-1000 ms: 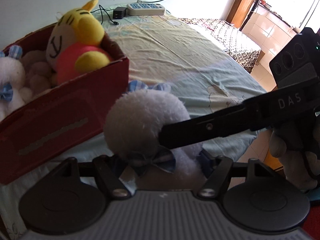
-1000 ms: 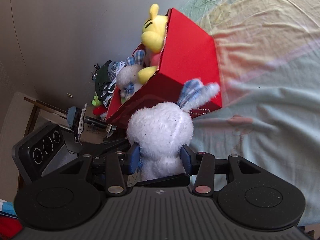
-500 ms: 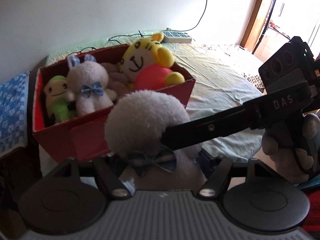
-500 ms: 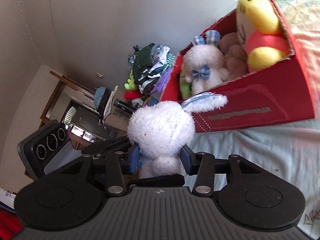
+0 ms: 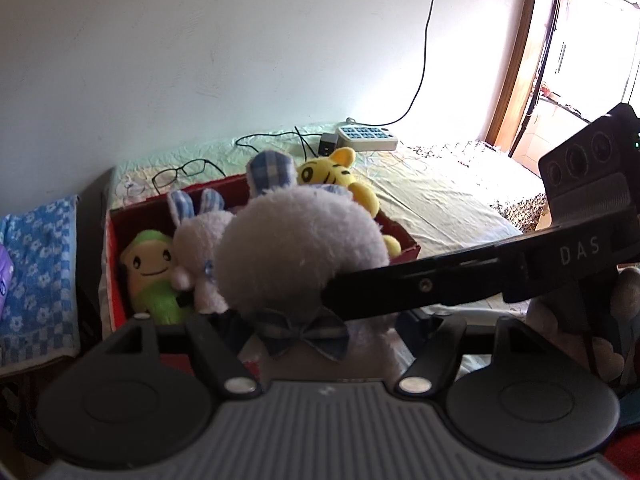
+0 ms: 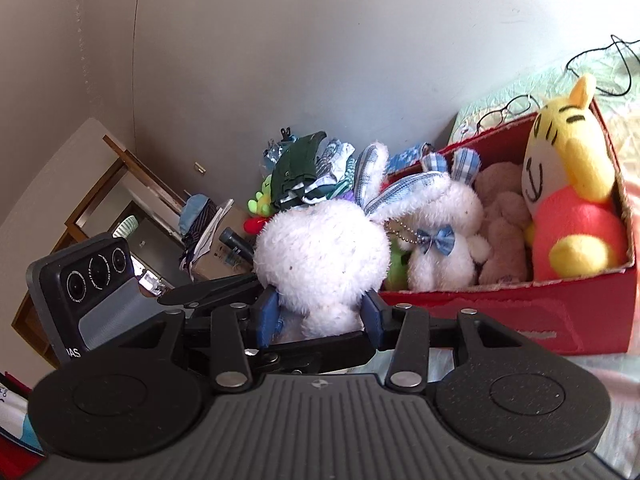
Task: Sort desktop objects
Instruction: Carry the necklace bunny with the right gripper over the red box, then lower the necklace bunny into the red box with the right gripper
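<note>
Carrying the white plush rabbit [image 6: 322, 254] toward the red box [image 6: 532, 308], you had it pinched at the body by both claws: the right gripper [image 6: 320, 314] squeezed its sides, and the left gripper [image 5: 320, 322] was closed on it below the bow tie. It hung just in front of the box, above the near wall. You did well to clear that wall before lowering, aiming for a gap among the toys. The rabbit's head hid most of the box floor, so free space was hard to judge.
</note>
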A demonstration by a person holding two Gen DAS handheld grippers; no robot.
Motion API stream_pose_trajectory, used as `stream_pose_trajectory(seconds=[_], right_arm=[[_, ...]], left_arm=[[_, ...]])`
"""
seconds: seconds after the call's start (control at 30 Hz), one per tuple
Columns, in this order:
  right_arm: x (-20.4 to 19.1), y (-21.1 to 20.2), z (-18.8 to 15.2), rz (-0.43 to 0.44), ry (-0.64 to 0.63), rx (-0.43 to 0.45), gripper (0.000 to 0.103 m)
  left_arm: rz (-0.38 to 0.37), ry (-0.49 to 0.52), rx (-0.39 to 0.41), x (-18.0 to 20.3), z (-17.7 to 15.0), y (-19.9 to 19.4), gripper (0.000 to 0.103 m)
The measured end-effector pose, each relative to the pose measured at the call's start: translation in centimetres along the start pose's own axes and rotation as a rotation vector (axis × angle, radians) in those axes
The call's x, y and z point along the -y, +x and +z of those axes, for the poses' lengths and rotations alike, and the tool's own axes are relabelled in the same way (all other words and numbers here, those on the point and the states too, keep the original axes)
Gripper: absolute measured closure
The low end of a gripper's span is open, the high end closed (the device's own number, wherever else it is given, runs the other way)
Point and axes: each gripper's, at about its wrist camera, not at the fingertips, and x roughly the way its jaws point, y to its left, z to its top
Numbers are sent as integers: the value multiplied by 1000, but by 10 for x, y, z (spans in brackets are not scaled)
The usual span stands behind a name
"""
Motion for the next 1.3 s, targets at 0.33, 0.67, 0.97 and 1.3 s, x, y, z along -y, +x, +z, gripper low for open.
stream_pose_trajectory(seconds=[0.33,0.67,0.97,1.3], right_arm=[[27,0,34,-108,-54,100,56],[54,20,41,-204,-54,102,57],[64,33,44,-254,-59,85,57],[80,47,41,-306,16,-17,57]], left_arm=[[-23,-23,35,-1,31,53,28],[-37,-74,-29,-18,35,101,27],[-47,-124,-55,-34,35,122,26],[-27,-119,-122,-38,23,137,26]])
